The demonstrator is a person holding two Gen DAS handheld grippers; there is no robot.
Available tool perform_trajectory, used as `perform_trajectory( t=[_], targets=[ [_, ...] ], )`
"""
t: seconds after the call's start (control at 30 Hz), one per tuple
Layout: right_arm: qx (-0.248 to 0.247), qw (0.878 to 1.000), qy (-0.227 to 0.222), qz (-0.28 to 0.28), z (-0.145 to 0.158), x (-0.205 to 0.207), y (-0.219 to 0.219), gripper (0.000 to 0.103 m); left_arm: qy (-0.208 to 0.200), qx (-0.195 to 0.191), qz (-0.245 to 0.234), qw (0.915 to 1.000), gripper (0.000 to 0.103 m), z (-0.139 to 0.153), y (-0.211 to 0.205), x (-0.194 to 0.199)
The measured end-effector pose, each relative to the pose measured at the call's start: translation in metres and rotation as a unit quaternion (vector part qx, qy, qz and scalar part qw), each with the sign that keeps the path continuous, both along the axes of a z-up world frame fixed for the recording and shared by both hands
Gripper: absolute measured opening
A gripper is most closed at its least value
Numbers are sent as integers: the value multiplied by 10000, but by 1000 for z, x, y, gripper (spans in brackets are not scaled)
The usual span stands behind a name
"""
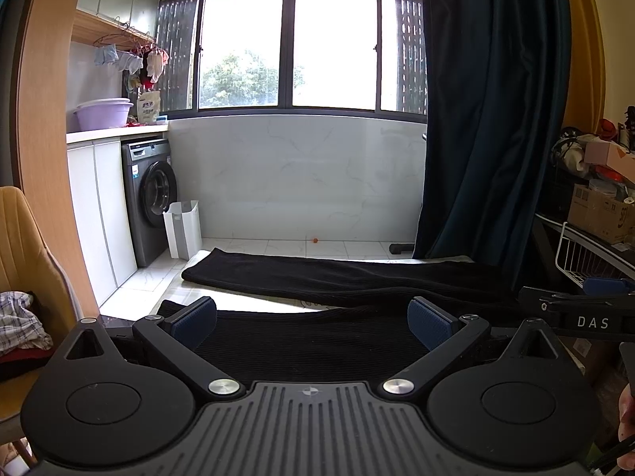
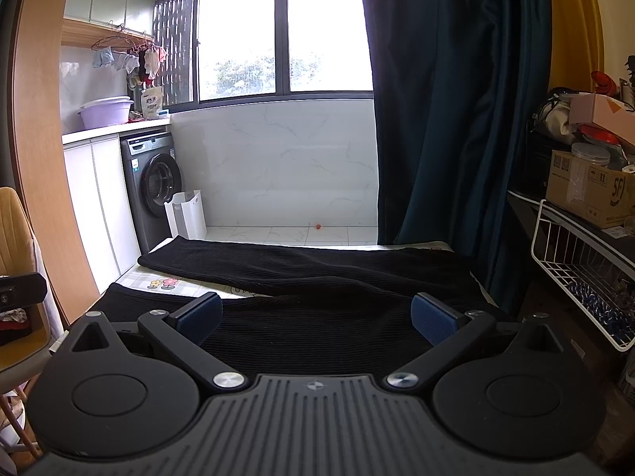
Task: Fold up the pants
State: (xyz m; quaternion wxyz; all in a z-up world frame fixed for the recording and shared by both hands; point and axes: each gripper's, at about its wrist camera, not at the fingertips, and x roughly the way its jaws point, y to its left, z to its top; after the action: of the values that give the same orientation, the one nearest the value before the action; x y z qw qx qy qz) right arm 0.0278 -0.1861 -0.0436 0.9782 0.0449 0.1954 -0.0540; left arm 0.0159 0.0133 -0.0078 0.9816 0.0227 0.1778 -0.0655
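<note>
Currently, left gripper (image 1: 313, 323) spread wide over black ribbed pants (image 1: 317, 277), gripping nothing; right gripper (image 2: 315, 319) likewise wide, 2 blue pads (image 2: 432, 319) empty above the fabric

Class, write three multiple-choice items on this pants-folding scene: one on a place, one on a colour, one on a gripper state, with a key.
1. Where do the black ribbed pants lie?
A. on the flower-print table cover
B. in the white wire basket
C. on the yellow chair

2. What colour is the plastic basin on the counter?
A. red
B. lilac
C. green

3. How do the left gripper and right gripper stand?
A. both shut on cloth
B. one shut
C. both open

Key: 1 A, the cover shows beside the legs; 2 B, pale purple; 3 C, blue pads stand wide apart, holding nothing.
</note>
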Motion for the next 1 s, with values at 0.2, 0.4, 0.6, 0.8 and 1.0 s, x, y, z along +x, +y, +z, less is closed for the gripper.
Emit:
perform_trajectory(
  t=[0.2,0.4,0.6,0.8,1.0],
  targets=[
    [15,10000,19,-10,0,1,-2,103,12,-7,5,10000,103,0,0,0],
    [17,10000,21,-10,0,1,-2,103,14,-22,13,10000,103,0,0,0],
    [44,10000,59,-29,-2,2,-5,103,49,-43,23,10000,103,0,1,1],
    [57,9999,80,-33,-2,3,-2,103,63,-67,23,10000,103,0,2,1],
    [73,9999,115,-55,-3,4,-4,103,116,-106,49,9999,103,1,3,4]
  ],
)
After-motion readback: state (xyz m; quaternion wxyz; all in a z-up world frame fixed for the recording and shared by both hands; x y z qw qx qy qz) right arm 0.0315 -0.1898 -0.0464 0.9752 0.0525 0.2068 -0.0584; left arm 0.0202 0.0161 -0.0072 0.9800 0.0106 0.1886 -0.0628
